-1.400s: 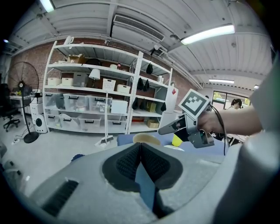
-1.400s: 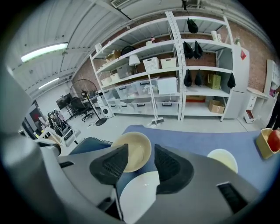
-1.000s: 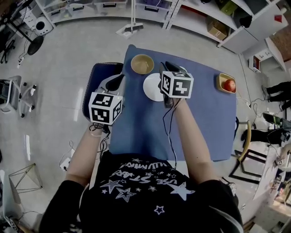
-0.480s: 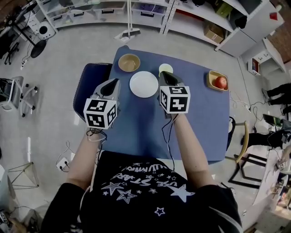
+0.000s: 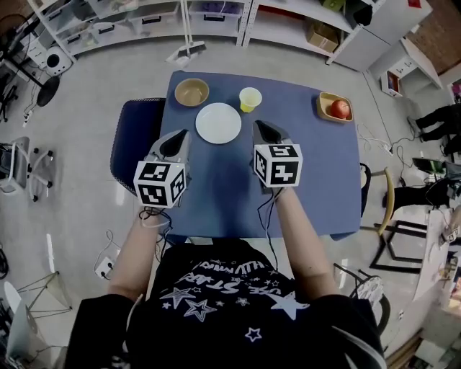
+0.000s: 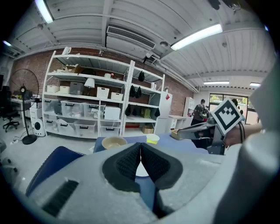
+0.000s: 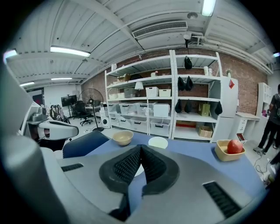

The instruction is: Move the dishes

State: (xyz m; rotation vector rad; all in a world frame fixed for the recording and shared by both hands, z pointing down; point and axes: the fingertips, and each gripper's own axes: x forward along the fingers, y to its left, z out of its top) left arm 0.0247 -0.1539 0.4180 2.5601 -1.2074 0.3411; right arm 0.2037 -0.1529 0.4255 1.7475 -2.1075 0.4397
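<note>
On the blue table (image 5: 310,180) a white plate (image 5: 218,122) lies near the far edge, with a tan bowl (image 5: 191,92) to its far left and a yellow cup (image 5: 250,99) to its far right. My left gripper (image 5: 178,136) hovers at the table's left edge, just left of and nearer than the plate, shut and empty. My right gripper (image 5: 261,128) hangs right of the plate, below the cup, shut with nothing held. The bowl (image 7: 122,138) and cup (image 7: 158,142) stand beyond the right gripper's tips (image 7: 140,148). The left gripper's tips (image 6: 140,144) meet before the bowl (image 6: 114,142).
A tan tray with a red apple (image 5: 336,109) sits at the table's far right corner. A dark blue chair (image 5: 133,137) stands against the table's left side. Shelving (image 5: 216,18) runs along the far wall; a chair (image 5: 392,223) stands right of the table.
Both grippers have drawn back toward me from the dishes; the plate and cup, earlier partly covered by the right gripper, now lie in full sight. Both stay shut.
</note>
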